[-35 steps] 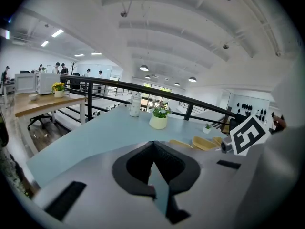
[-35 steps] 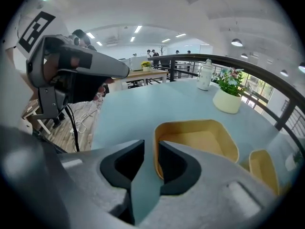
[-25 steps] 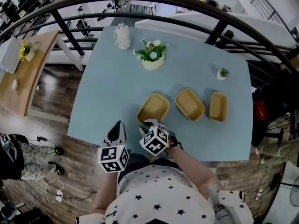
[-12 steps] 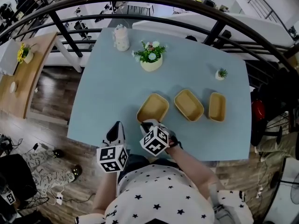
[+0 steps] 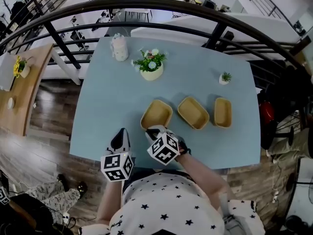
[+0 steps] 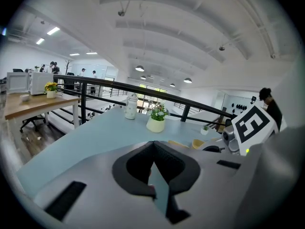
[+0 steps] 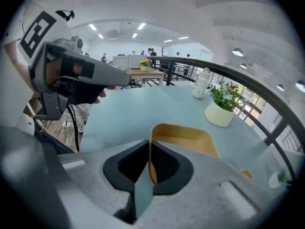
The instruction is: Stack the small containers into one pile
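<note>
The right gripper (image 7: 149,152) pinches the rim of the near container (image 5: 156,113) (left gripper (image 6: 153,149) closed, empty). No pile yet; two more containers (image 5: 193,112) sit apart

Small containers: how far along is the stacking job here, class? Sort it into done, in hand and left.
Done: nothing stacked; the left container, middle container and right container sit apart in a row on the table. In hand: the right gripper has its jaws clamped on the left container's near rim; the left gripper is shut, empty. Left: piling all three.
</note>
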`<state>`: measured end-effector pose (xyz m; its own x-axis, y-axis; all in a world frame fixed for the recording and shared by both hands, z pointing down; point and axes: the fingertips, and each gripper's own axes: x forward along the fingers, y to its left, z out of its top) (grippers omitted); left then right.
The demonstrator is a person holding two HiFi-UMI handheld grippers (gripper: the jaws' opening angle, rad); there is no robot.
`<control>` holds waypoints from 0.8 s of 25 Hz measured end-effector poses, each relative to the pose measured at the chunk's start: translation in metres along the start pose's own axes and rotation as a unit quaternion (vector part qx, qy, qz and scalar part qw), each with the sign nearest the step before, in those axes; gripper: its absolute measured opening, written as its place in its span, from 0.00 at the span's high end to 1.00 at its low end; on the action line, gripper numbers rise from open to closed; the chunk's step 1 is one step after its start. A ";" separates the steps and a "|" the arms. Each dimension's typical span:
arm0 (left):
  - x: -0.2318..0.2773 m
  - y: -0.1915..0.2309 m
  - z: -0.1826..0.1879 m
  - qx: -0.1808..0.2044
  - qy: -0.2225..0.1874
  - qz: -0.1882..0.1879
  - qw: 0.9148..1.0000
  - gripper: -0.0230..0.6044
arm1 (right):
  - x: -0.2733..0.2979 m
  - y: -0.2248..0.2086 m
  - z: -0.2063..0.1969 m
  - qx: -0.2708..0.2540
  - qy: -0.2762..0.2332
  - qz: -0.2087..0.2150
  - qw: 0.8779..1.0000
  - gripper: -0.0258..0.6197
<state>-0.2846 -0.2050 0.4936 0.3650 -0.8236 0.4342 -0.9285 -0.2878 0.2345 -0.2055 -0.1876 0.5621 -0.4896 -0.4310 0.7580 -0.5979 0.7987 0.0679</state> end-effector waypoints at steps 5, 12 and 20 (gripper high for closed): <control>0.011 -0.001 0.006 0.009 0.001 -0.011 1.000 0.96 | -0.003 -0.008 0.011 -0.005 -0.012 -0.001 1.000 0.92; 0.028 -0.002 0.011 0.018 0.004 -0.024 1.000 0.96 | -0.006 -0.021 0.022 -0.015 -0.023 -0.003 1.000 0.92; 0.044 -0.007 0.013 0.023 0.010 -0.043 0.999 0.96 | -0.013 -0.039 0.031 -0.025 -0.035 -0.014 0.999 0.92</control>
<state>-0.2631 -0.2457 0.5003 0.4450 -0.7846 0.4316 -0.8953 -0.3802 0.2320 -0.1950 -0.2258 0.5294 -0.5180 -0.4800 0.7080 -0.5796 0.8057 0.1221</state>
